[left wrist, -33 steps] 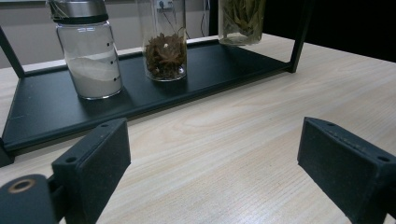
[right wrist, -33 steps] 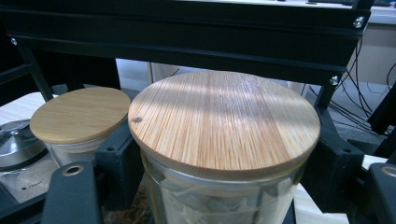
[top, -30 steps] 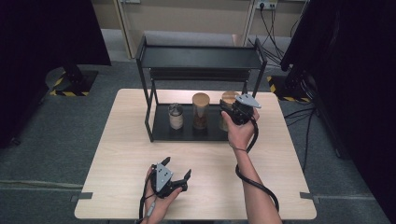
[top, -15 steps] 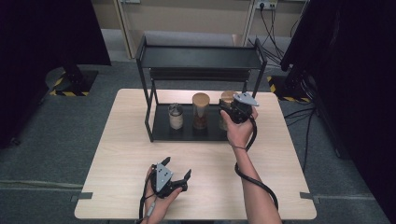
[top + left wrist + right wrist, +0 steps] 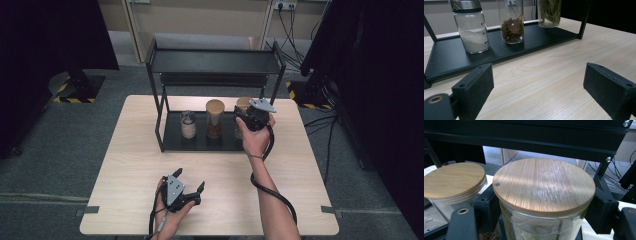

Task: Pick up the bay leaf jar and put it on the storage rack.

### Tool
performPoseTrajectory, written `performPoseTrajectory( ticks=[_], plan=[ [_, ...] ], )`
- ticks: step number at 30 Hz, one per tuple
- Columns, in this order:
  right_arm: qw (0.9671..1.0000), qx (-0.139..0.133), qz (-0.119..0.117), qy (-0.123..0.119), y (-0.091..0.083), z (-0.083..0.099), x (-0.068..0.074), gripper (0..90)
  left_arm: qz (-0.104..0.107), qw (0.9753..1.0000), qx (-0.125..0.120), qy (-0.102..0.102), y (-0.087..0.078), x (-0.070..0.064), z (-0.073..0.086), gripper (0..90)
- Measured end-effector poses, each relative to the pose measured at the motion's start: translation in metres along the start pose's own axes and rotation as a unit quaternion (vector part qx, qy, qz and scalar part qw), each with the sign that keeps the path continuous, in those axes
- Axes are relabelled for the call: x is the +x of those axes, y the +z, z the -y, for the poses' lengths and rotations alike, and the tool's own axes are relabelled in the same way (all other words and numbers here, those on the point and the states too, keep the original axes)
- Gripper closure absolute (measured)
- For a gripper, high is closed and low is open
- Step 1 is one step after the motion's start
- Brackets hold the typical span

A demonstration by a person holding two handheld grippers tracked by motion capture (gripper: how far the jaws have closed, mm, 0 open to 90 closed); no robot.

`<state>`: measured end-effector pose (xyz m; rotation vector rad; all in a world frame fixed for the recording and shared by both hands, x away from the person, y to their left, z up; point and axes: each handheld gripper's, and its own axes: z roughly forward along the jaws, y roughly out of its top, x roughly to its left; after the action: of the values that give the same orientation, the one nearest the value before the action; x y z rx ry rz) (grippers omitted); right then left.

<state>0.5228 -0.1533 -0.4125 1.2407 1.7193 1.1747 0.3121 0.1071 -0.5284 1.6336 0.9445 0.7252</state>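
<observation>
The leaf jar [image 5: 544, 202] with its bamboo lid sits between the right tool's [image 5: 544, 207] jaws, which press against its glass sides on the rack's lower shelf [image 5: 200, 142]. Just beside the tool stands the star anise jar [image 5: 215, 118]. Well behind, the left tool [image 5: 186, 191] rests gaping on the tabletop [image 5: 280, 210].

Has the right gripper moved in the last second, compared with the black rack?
No. The right gripper stays at the rightmost jar on the black rack, its jaws on either side of the jar.
</observation>
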Motion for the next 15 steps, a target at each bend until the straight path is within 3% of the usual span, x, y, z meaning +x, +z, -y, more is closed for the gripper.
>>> performPoseTrajectory(
  ticks=[15],
  plan=[
    [1.0000, 0.004, 0.001, 0.005, 0.0067, 0.0015, -0.0022, 25.3, 0.000, 1.0000, 0.000, 0.001, -0.0001, 0.0000, 0.0000, 8.8]
  ],
)
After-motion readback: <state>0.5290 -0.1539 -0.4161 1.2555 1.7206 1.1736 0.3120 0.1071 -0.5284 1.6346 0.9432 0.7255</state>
